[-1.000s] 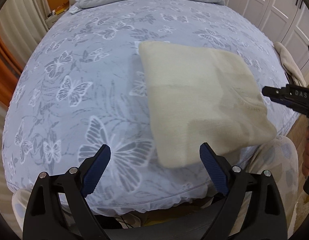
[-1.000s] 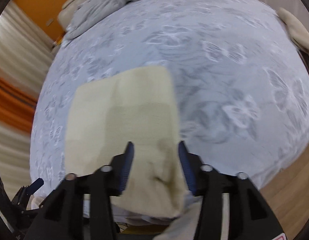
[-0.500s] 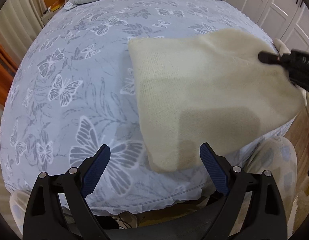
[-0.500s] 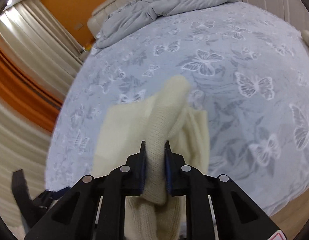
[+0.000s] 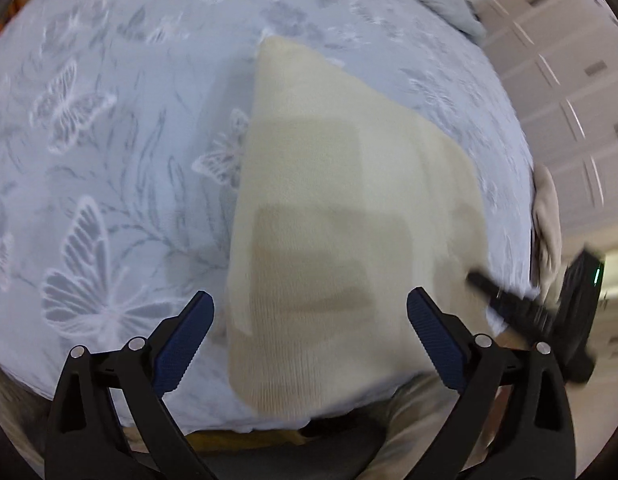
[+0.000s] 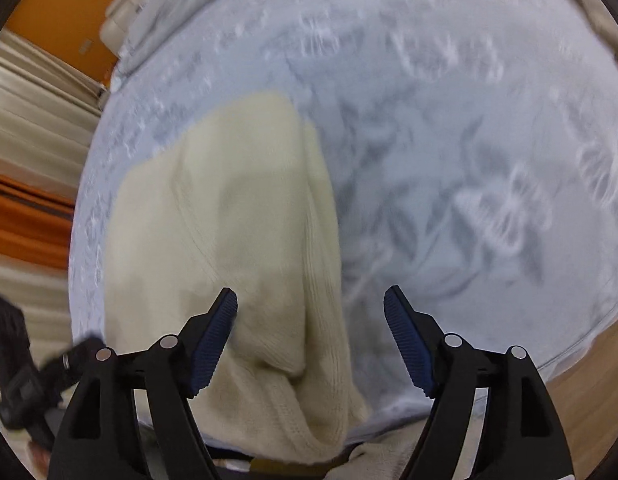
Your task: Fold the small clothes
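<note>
A cream knitted garment (image 5: 341, 216) lies folded flat on the bed, its near end hanging over the bed's front edge. My left gripper (image 5: 309, 324) is open above its near end and holds nothing. In the right wrist view the same garment (image 6: 229, 220) shows a thick folded edge on its right side. My right gripper (image 6: 311, 328) is open over that near edge and holds nothing. The right gripper also shows in the left wrist view (image 5: 521, 308) at the garment's right side, blurred.
The bed has a pale blue butterfly-print sheet (image 5: 89, 160). A grey duvet (image 6: 181, 4) is bunched at the far end. Another beige cloth (image 5: 549, 216) lies at the bed's right edge. White cupboard doors (image 5: 569, 80) stand to the right, curtains (image 6: 33, 128) to the left.
My right gripper was shut on the garment's edge and lifted it; it has opened and the garment lies down again. Both views have swung and are blurred.
</note>
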Demonstrator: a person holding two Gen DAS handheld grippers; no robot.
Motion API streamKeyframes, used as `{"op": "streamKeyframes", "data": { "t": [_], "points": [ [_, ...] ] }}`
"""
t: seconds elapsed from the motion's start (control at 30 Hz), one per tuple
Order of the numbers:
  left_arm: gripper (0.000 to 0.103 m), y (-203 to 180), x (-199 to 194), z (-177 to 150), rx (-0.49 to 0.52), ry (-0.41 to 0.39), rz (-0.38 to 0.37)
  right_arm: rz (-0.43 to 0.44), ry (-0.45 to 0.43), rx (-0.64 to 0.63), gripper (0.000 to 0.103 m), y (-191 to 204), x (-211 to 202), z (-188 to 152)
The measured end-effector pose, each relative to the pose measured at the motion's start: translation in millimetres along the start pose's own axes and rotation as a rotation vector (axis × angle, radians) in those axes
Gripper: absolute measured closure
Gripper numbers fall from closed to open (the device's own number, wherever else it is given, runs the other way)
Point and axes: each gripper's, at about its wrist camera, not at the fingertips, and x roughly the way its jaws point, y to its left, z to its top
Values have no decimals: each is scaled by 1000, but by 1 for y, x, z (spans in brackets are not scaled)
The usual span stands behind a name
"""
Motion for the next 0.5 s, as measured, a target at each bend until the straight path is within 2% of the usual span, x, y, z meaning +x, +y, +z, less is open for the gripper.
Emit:
{"op": "streamKeyframes", "data": {
  "t": [0.13,0.2,0.33,0.43,0.5],
  "points": [
    [8,5,30,10,-43,69,-4,49,82,31,21,0,27,-5],
    [5,7,45,11,-60,92,-16,62,106,23,16,5,36,-3],
    [5,12,62,11,-84,111,-83,95,128,40,5,7,49,1],
    [5,17,66,12,-103,122,-115,80,117,9,7,15,54,1],
    [7,13,62,11,-81,120,-103,74,105,-35,22,24,56,1]
  ]
}}
